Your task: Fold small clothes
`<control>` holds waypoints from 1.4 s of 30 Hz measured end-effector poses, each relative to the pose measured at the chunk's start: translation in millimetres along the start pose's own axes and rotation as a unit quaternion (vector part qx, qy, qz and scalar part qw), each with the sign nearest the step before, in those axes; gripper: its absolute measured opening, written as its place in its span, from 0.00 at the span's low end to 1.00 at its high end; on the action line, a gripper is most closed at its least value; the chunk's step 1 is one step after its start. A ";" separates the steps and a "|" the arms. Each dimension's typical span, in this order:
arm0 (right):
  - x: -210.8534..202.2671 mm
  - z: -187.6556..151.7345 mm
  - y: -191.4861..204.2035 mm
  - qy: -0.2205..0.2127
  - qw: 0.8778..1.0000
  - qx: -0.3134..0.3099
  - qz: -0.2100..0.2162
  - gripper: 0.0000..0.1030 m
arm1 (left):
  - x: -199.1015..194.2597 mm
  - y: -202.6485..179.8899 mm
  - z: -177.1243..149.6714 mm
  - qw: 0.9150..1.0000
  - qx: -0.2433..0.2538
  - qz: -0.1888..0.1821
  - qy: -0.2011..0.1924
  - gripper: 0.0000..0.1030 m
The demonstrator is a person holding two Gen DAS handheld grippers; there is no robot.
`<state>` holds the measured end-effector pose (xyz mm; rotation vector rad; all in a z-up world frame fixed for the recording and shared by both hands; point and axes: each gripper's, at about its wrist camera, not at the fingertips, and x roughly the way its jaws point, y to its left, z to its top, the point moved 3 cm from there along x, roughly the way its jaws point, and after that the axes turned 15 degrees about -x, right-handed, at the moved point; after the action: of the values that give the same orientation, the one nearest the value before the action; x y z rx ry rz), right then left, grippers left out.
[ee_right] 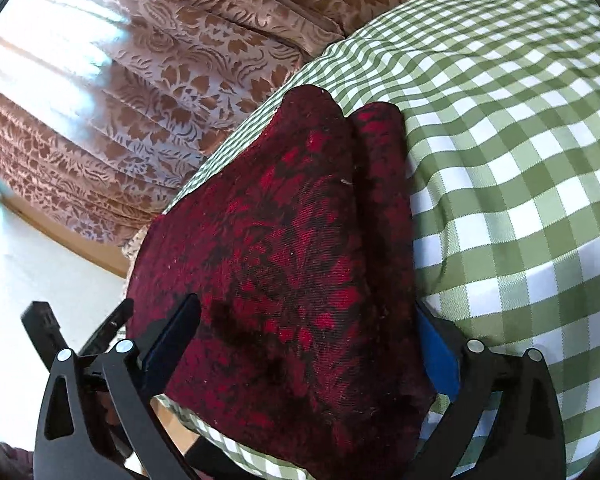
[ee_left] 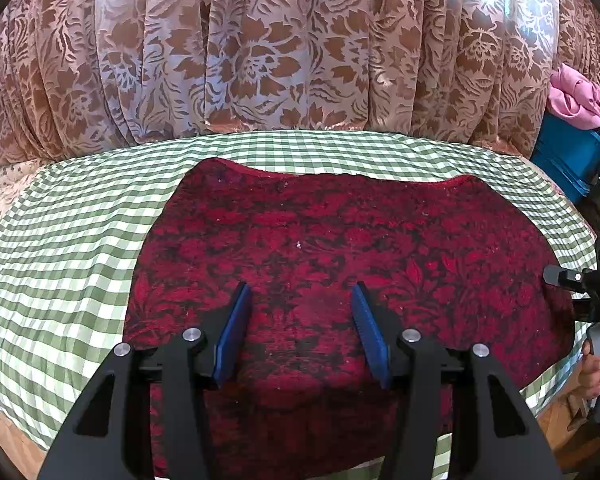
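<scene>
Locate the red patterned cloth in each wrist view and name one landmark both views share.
Left wrist: red patterned cloth lies flat, centre frame, beyond the open left claw.
Right wrist: its edge fills the centre, between the right claw's fingers.
Shared landmark: green checked cover.

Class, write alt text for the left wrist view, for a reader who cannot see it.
A dark red patterned cloth lies spread on a green checked tablecloth, with the left gripper open above its near edge. Floral brown curtains hang behind, and the right gripper enters at the right edge.

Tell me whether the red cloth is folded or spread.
Folded: the red cloth shows two stacked layers at its far edge and lies flat on the checked tablecloth.
</scene>
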<state>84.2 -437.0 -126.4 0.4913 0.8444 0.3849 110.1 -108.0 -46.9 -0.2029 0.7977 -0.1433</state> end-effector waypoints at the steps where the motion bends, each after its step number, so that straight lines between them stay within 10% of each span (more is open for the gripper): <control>1: 0.2 -0.2 0.7 0.002 1.000 -0.002 0.002 0.93 | -0.5 0.1 0.6 1.000 -0.002 -0.002 0.000 0.50; 11: -4.9 -2.4 1.6 0.026 0.999 -0.019 -0.012 0.62 | 12.3 -7.4 -3.1 1.000 0.013 -0.001 0.018 0.51; 24: -32.7 15.5 -15.5 -0.023 1.000 0.019 -0.006 0.75 | 0.3 -21.1 -3.4 0.998 0.002 -0.059 0.029 0.50; 33: -6.5 -3.2 -4.8 0.031 0.998 -0.015 0.056 0.75 | 21.0 -26.2 -11.5 0.997 0.030 -0.040 0.056 0.52; 42: -24.0 12.7 43.8 0.020 0.996 -0.073 0.044 0.40 | 32.5 -19.5 -11.2 0.997 0.005 -0.051 0.066 0.52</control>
<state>73.9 -416.4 -80.3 0.3876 0.8292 0.5351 123.4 -134.9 -72.5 -0.2259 0.9182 -0.2583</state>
